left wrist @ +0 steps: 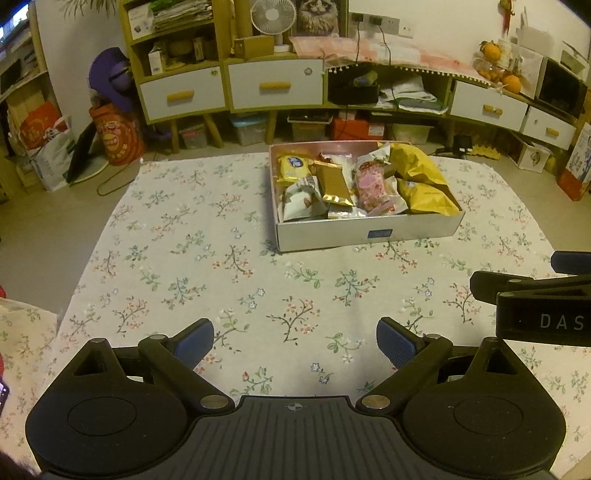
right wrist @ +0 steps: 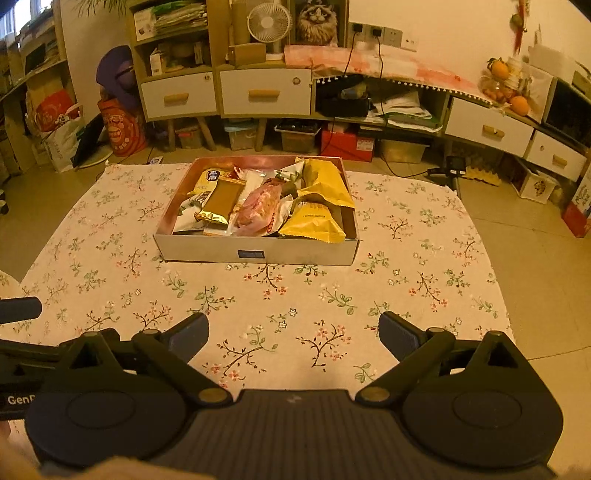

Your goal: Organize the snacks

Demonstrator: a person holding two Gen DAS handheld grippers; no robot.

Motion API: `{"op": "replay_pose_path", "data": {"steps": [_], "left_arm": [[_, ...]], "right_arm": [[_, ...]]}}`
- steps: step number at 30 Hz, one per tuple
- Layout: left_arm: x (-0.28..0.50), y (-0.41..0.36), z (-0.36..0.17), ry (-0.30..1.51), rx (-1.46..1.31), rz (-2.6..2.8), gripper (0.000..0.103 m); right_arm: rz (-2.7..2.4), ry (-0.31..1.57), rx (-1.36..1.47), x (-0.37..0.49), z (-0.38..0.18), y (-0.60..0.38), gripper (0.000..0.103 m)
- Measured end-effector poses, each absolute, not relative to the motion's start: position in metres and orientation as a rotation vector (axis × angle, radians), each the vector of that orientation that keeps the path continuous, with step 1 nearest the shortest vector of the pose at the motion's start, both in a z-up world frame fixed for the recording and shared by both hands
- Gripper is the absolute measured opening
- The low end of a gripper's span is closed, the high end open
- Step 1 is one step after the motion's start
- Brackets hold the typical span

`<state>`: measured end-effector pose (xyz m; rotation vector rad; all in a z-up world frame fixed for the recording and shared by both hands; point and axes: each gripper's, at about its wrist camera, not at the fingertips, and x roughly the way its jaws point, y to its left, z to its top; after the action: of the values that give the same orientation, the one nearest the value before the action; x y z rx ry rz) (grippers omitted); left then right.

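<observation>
While both tools hover level over the floral cloth [left wrist: 184, 240], the left gripper [left wrist: 294, 341] and right gripper [right wrist: 293, 334] gape empty; the snack box [right wrist: 207, 249] sits at twelve o'clock.

A floral cloth [left wrist: 229, 280] covers the floor; behind it stand white-drawered cabinets [left wrist: 275, 88], a fan [left wrist: 273, 16] and oranges [left wrist: 511, 83].

Both wrist cameras sit low over the floral cloth [left wrist: 184, 258], facing the rear cabinets [left wrist: 273, 86] from well back, the left view placing the snack box [left wrist: 369, 230] upper right of centre, the right view [right wrist: 255, 251] centring it, both sharing cloth, box and cabinets.
</observation>
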<state>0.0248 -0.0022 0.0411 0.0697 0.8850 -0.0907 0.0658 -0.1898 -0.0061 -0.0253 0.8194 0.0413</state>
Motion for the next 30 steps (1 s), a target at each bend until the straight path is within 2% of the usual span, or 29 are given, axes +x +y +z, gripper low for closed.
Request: {"op": "replay_pose_path", "data": {"steps": [30], "left_arm": [[0.0279, 0.0015, 0.039, 0.893, 0.071, -0.072, 0.096]], "right_arm": [[0.04, 0.83, -0.025, 0.0652, -0.0081, -0.1888, 0.099]]}}
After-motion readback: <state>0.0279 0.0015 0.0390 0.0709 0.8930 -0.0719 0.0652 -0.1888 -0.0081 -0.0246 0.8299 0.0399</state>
